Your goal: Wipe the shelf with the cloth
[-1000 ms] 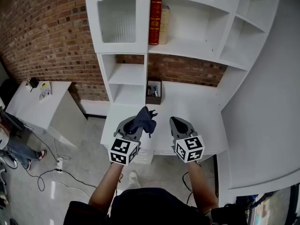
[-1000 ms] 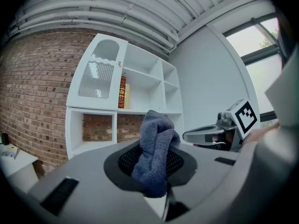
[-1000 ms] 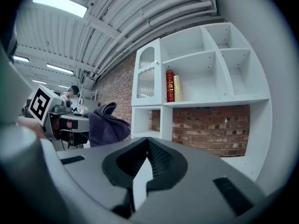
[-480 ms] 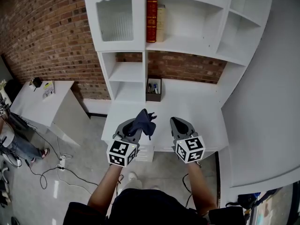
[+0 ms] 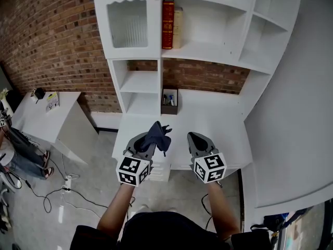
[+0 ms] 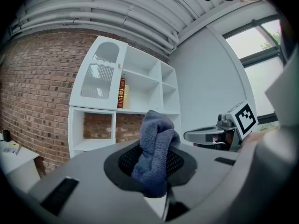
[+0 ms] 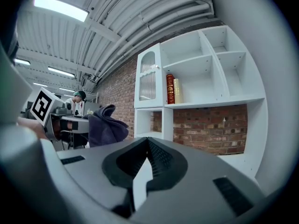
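Two grippers hang at lower centre, below the white shelf (image 5: 213,50). The left gripper (image 5: 147,142) is clamped on the dark cloth (image 5: 158,133). The right gripper (image 5: 194,138) is closed and empty. Wiping seems not yet begun; next, the cloth must reach a board.

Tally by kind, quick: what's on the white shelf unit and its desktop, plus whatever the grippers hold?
Books: 2, red book and cream book
Brown box: 1, contents unclear
Cloth: 1, dark blue
Total: 4
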`<move>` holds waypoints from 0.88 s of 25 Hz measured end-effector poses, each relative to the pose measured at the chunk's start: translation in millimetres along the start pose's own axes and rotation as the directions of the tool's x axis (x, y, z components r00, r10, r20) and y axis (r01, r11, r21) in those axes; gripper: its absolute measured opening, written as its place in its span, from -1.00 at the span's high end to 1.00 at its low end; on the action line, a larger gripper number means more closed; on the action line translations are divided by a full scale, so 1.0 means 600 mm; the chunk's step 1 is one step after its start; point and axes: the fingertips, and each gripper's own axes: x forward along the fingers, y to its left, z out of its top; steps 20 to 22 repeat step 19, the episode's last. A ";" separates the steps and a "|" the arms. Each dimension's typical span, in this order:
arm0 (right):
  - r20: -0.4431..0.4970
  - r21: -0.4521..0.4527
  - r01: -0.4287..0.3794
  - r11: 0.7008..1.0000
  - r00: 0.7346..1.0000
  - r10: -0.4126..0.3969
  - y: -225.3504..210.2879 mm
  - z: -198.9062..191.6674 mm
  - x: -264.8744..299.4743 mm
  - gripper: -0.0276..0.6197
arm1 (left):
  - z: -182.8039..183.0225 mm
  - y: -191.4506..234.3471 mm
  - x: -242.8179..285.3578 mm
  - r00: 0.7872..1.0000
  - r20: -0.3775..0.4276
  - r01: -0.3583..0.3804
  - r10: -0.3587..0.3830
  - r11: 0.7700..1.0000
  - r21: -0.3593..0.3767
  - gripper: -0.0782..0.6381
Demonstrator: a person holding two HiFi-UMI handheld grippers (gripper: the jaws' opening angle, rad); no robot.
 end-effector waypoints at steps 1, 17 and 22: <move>0.000 -0.001 0.004 1.000 1.000 -0.004 0.000 0.002 0.002 0.87 | 0.002 0.003 0.000 1.000 0.002 0.002 -0.002 1.000 -0.002 0.60; 0.001 -0.013 0.047 0.999 0.999 -0.047 0.033 0.021 0.045 0.87 | 0.014 0.060 -0.007 0.999 0.013 0.046 -0.046 0.999 -0.005 0.60; 0.001 -0.017 0.049 0.999 0.999 -0.049 0.035 0.021 0.050 0.87 | 0.013 0.064 -0.008 0.999 0.014 0.050 -0.050 0.999 -0.002 0.60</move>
